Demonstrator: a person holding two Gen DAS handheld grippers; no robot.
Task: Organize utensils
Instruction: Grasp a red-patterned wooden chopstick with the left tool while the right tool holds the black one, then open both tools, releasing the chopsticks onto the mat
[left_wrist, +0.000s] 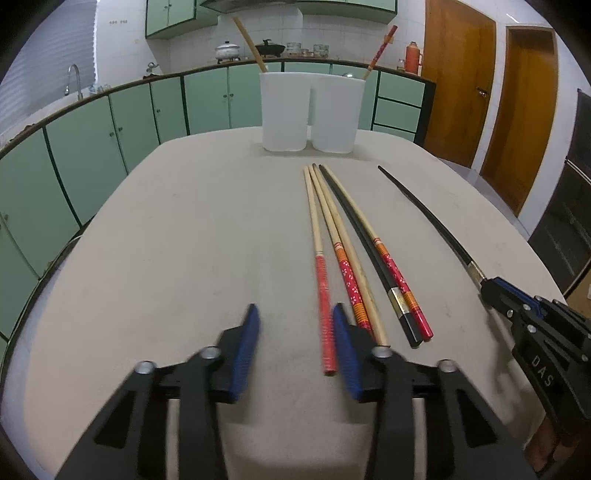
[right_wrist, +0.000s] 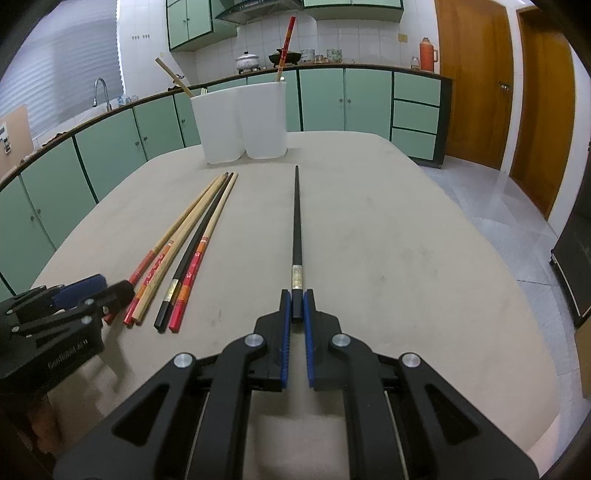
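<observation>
Gripping the butt end of a black chopstick (right_wrist: 296, 221), the right claw (right_wrist: 296, 306) sits clenched at lower centre of its own view, the stick running straight up the frame toward two white holders (right_wrist: 243, 122) at the tabletop's (right_wrist: 406, 240) far edge. At lower centre of the left view, the left claw (left_wrist: 295, 345) stands partly open, grasping nothing; its right pad lies just beside a red-handled chopstick (left_wrist: 325, 306), the nearest of five loose sticks (left_wrist: 354, 258) fanned beside it. One chopstick leans out of each holder. Bare tabletop spreads wide to the left of the left claw and to the right of the right claw.
</observation>
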